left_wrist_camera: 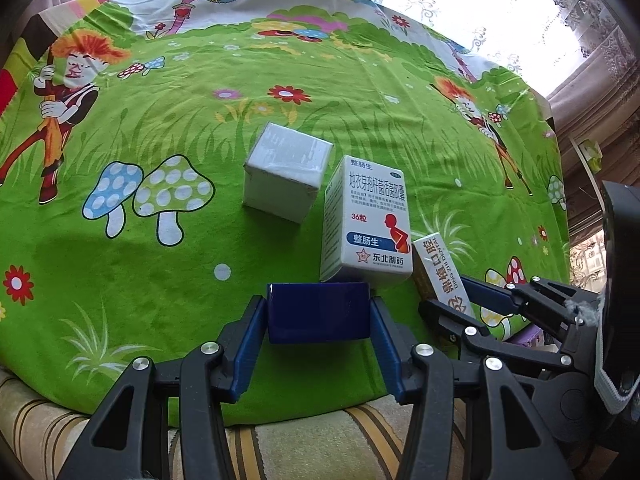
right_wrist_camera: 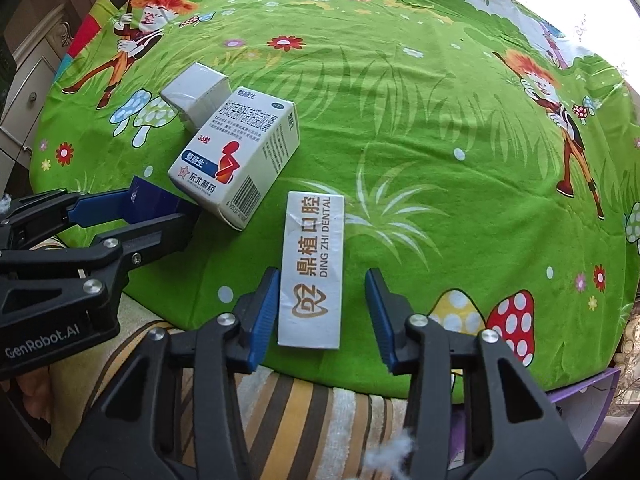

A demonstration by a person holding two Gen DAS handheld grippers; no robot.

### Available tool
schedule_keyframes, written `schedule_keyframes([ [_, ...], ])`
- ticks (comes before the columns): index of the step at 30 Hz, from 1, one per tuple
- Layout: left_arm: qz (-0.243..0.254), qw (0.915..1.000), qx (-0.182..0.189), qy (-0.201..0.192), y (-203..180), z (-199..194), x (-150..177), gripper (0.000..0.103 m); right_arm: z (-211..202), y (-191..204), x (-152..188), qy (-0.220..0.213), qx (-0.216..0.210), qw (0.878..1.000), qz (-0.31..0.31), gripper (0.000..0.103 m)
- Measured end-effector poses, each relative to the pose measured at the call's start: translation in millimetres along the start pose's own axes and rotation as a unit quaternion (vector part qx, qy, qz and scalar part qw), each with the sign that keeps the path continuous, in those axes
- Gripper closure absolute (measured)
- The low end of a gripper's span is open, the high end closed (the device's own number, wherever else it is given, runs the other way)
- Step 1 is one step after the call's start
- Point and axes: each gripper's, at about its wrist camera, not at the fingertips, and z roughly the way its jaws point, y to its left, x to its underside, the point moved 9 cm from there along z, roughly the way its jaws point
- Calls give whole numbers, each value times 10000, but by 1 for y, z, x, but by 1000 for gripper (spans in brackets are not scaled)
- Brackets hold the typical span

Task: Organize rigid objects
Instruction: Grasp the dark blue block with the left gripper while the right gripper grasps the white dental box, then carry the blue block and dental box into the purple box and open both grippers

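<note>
Left wrist view, left claw (left_wrist_camera: 318, 322): clenched on a dark blue glossy rectangular box (left_wrist_camera: 318, 312), both pads pressed on its sides, held just above the green cartoon-print cloth on the bench (left_wrist_camera: 160, 264).
Left wrist view, neighbours: white cardboard medicine box with blue and red print (left_wrist_camera: 370, 216) just beyond the blue box; plain white cube-shaped carton (left_wrist_camera: 286, 174) further back, close by.
Right wrist view, right claw (right_wrist_camera: 322, 312): released, straddling a long white cardboard dental box with gold lettering (right_wrist_camera: 314, 268); left pad at its edge, right pad apart.
Step in hand: likely gathering boxes into one group.
Next move: finishing the squeeze on the dental box, squarely, without nudging the medicine box.
</note>
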Motion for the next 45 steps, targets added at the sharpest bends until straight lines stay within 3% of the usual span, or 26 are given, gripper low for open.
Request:
schedule_keyframes([
  [9,194,9997,166,-37,-15,-9,6,51,-23,-15,9,-330,-120,9990,281,69],
  [19,704,9961,517,-124,-59,-24,16,51,-60,-62,41,-707,-33,9921,1036,69],
  [30,1333,9872,871,3,-118,-34,38,51,-98,-125,112,-802,339,9811,1727,69],
  [45,2210,9669,1245,260,-202,-34,68,51,-139,-224,213,-642,1073,9514,2816,69],
])
